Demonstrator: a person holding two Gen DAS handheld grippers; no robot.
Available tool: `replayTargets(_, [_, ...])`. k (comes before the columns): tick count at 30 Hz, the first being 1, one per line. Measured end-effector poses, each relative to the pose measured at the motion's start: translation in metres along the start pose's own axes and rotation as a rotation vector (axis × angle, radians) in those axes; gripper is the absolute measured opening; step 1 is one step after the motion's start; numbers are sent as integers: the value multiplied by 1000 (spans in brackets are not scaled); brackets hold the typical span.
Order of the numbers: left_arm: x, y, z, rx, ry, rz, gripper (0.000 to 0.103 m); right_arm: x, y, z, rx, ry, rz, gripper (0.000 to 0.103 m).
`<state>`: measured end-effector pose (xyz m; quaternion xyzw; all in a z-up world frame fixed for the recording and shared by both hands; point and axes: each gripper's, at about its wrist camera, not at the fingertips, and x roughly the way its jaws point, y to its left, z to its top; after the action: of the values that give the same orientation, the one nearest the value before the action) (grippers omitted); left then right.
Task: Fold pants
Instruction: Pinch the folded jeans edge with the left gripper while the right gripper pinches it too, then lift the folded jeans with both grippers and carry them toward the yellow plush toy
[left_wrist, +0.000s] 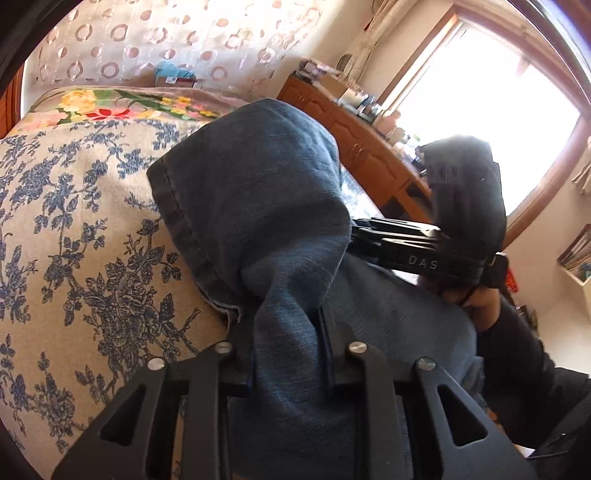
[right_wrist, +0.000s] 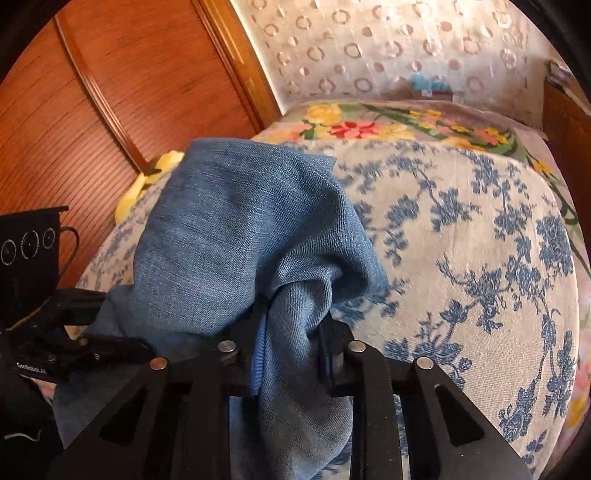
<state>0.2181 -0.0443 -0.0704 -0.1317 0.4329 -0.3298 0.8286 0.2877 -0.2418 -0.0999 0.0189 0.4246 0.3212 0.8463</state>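
The blue denim pants (left_wrist: 258, 199) hang bunched above the bed, held by both grippers. My left gripper (left_wrist: 290, 328) is shut on a pinched fold of denim near a stitched hem. My right gripper (right_wrist: 291, 325) is shut on another bunched fold of the pants (right_wrist: 236, 229). The right gripper also shows at the right of the left wrist view (left_wrist: 413, 251), held by a hand. The left gripper shows at the lower left of the right wrist view (right_wrist: 74, 347). The fingertips are hidden by cloth.
The bed has a cream cover with blue flowers (right_wrist: 461, 240) and a bright floral blanket (right_wrist: 369, 125) at the far end. A wooden panel (right_wrist: 110, 92) stands at the left. A wooden cabinet (left_wrist: 362, 136) with clutter and a bright window (left_wrist: 480, 110) are at the right.
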Motion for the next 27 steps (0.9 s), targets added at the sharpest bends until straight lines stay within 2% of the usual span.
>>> replayTargets(6, [-54, 6, 10, 17, -111, -14, 20, -16, 37, 29, -50, -90, 17, 20])
replayTargets(11, [-105, 35, 21, 30, -182, 51, 20, -8, 82, 71, -101, -159, 36, 19])
replayTargets(20, [-186, 114, 41, 37, -224, 229, 20, 58, 163, 141, -116, -216, 121, 19])
replayTargets(24, [-205, 154, 55, 35, -212, 293, 21, 95, 194, 163, -109, -234, 140, 19])
replayTargets(27, [-200, 179, 69, 28, -191, 326, 21, 120, 208, 177, -99, -236, 140, 19])
